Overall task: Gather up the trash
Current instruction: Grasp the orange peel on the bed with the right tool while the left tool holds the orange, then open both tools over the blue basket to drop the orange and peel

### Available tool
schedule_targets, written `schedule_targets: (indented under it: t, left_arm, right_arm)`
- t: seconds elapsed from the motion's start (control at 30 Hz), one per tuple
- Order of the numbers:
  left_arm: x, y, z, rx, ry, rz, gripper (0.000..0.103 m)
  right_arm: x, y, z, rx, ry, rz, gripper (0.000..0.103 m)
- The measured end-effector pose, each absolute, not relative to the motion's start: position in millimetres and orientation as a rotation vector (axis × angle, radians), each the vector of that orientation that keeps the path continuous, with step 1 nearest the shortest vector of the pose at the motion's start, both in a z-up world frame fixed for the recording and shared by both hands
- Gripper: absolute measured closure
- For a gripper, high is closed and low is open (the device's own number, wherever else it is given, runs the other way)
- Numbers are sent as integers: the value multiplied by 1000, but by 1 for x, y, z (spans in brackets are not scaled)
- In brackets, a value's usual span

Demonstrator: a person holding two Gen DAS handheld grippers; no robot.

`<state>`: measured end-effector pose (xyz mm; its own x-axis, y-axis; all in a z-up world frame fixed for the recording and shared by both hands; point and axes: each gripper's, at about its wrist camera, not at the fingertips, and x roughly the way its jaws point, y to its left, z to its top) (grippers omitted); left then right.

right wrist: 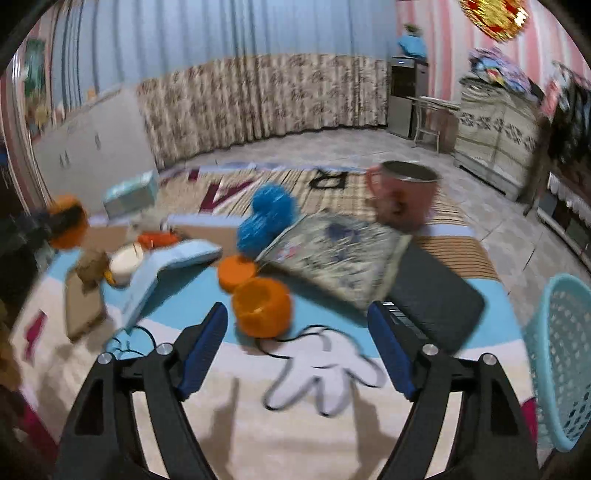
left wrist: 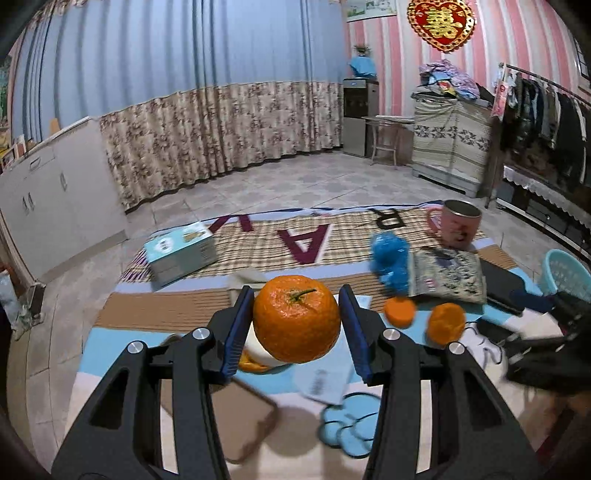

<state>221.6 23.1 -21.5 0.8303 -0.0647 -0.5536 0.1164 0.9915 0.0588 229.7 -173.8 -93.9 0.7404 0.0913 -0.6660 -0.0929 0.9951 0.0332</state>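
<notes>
On the right edge of the patterned mat point(right wrist: 332, 424) stands a light-blue plastic basket point(right wrist: 561, 362) with perforated walls; its inside is out of sight in both views. Farther back sits a pink mug point(right wrist: 402, 199) with a metal rim, upright, its contents hidden. A pale teal box point(left wrist: 181, 254) lies closed near the far left corner of the mat.

Between the blue pads of the left gripper point(left wrist: 296, 325) sits a whole orange point(left wrist: 296, 318), stem up, the pads clamped on its sides and holding it above the mat. The right gripper point(right wrist: 297, 347) has its jaws wide apart with nothing between them; they have just been opening. Just ahead of its fingertips lie two pieces of orange peel point(right wrist: 261, 312), hollow side showing on the nearer one.

Around the peel lie a fuzzy blue toy point(right wrist: 267, 218), a printed pouch point(right wrist: 343, 254) and a dark flat case point(right wrist: 436, 306) beside it. The mat covers a tiled floor point(left wrist: 295, 181). Behind it hang blue curtains point(left wrist: 184, 55) with a floral lower band, a white cabinet point(left wrist: 55, 192) stands to the left, and a pink striped wall point(left wrist: 388, 55) carries a red and gold heart ornament point(left wrist: 441, 22).

Only the left view shows the clothes rack point(left wrist: 546, 107) clearly. Only the right view shows the white cartoon glove point(right wrist: 325, 380) printed on the mat, and the left gripper with its orange as a blur at the left edge.
</notes>
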Motion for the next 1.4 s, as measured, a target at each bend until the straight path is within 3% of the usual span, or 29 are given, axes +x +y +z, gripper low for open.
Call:
schedule_targets:
  t: [0.2,0.23,0.3,0.43,0.67,0.9,1.13,1.4]
  left_arm:
    - [232,47,-28,81,593,-81,57]
    - [232,49,-30,82,594,-79,57]
    - [236,51,-32,84,600,-76,57]
    - [246,42,-33,80,618,-84,57]
    - [249,-27,-21,111,590,-176,57]
    - [241,-152,-14,148,570,-377,57]
    - [220,-285,-12,175,561,-602,57]
    - [197,-384,-26,237,566,-730,57]
  right_arm:
    - [252,-151,-119,-24,805,67,27]
    - [255,-150,-120,-27,812,65,31]
    - [260,-148,-122,-25,834,72,53]
    - [261,-155,-116,8,836,98,66]
    - [223,-233,-61,83,715,60,67]
    - [169,-374,-24,92,672,-136,67]
    - [122,-499,-17,185,662,-301,67]
    - [99,-558,-28,234,644,-393,67]
